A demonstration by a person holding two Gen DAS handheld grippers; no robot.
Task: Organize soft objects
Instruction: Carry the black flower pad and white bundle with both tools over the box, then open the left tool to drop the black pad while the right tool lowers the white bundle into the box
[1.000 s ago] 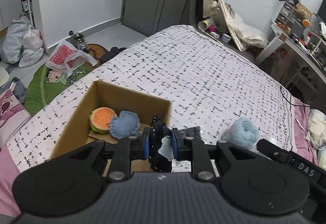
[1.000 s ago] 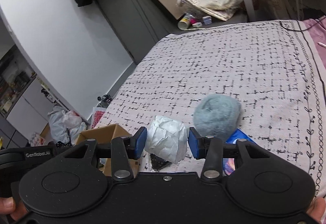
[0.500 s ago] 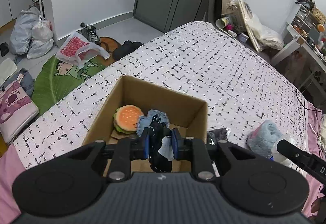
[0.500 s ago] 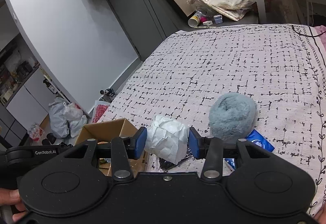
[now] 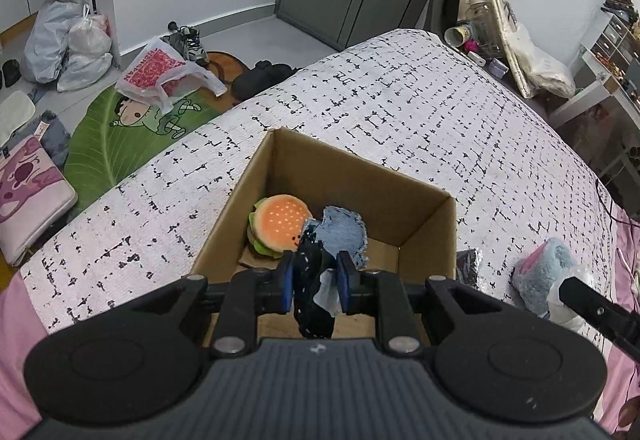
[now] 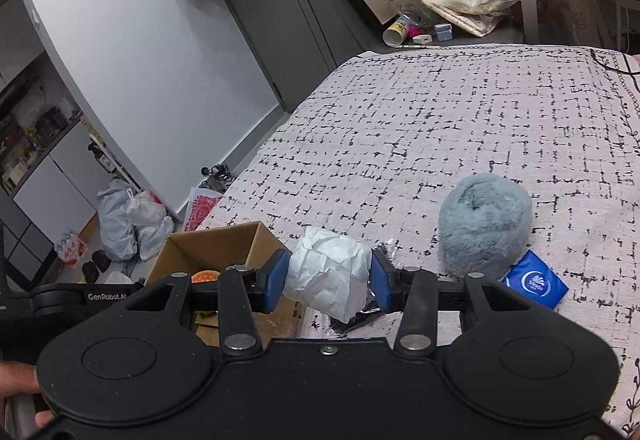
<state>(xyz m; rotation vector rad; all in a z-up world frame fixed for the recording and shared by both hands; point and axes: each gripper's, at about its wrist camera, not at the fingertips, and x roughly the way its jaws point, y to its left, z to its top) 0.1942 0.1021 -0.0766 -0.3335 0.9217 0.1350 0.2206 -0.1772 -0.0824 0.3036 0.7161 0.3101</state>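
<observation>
Soft things are split between the box (image 5: 344, 168) and the bed (image 5: 400, 112). My left gripper (image 5: 314, 278) is clamped tight on a dark speckled cloth (image 5: 310, 280) with a pale scrap tucked against it, and I hold it above the near edge of the open cardboard box. Inside the box lie a plush burger (image 5: 278, 226) and a blue knit piece (image 5: 344, 230), touching each other against the far left corner. The box stands on the patterned bed cover, near the bed's left edge.

My right gripper (image 6: 330, 274) is closed on a crumpled white wad (image 6: 326, 274); both blue pads (image 6: 276, 276) press its sides. It hangs over the bed just right of the box (image 6: 212, 244), above a dark shiny packet (image 6: 360, 314) that lies on the cover. A grey-blue fluffy ball (image 6: 484, 224) sits on the bed to the right of the wad, and a blue sachet (image 6: 536, 284) lies touching its near side. In the left view the same fluffy ball (image 5: 540, 272) shows a pink patch, with my right gripper's finger (image 5: 592, 306) in front of it.

Beyond the bed, bags (image 5: 68, 36) and a green leaf mat (image 5: 120, 136) are on the floor.
</observation>
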